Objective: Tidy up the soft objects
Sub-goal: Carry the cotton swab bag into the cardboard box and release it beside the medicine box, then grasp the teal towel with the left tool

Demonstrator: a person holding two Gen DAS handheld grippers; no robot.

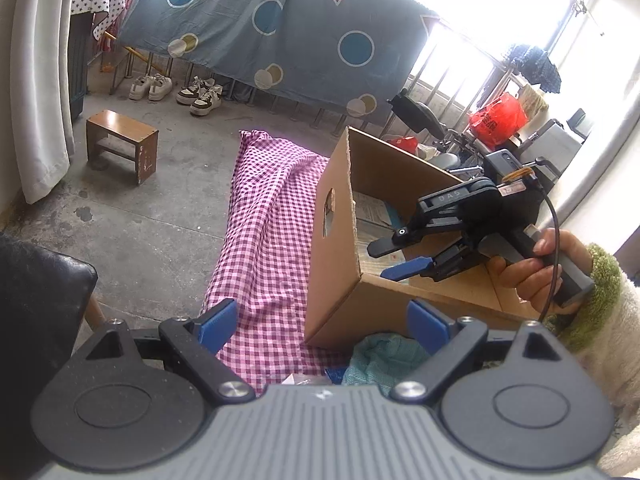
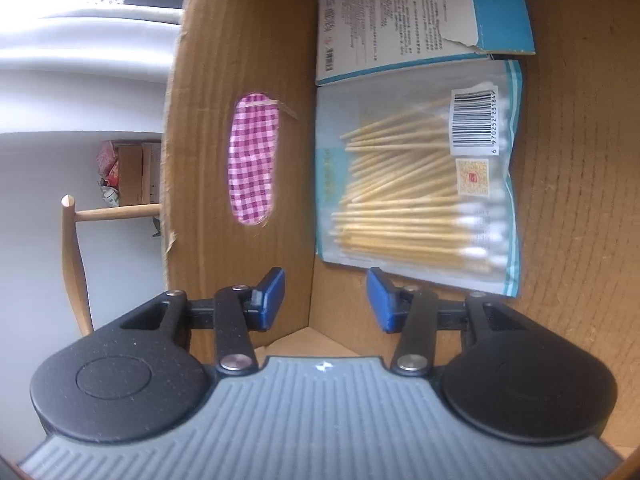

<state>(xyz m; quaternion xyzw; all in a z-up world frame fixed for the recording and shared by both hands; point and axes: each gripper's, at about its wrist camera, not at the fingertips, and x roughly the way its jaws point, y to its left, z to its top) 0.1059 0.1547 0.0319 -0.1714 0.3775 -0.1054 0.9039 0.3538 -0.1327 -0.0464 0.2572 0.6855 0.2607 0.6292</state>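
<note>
A brown cardboard box [image 1: 340,288] stands on a pink checked cloth [image 1: 264,240]. In the right wrist view a clear bag of cotton swabs [image 2: 420,184] and a blue-and-white packet [image 2: 408,12] lie on the floor of the box [image 2: 580,160]. My right gripper [image 2: 325,300] is open and empty inside the box, just short of the swab bag; it also shows in the left wrist view [image 1: 390,258]. My left gripper [image 1: 322,326] is open and empty, outside the box at its near corner. A teal towel [image 1: 384,356] lies under its right finger.
A small wooden stool [image 1: 122,144] stands on the concrete floor at the left. A black chair seat [image 1: 40,300] is at the near left. Shoes [image 1: 176,90] and a hanging blue sheet [image 1: 280,28] are at the back. Clutter with a red bag [image 1: 498,118] is at the right.
</note>
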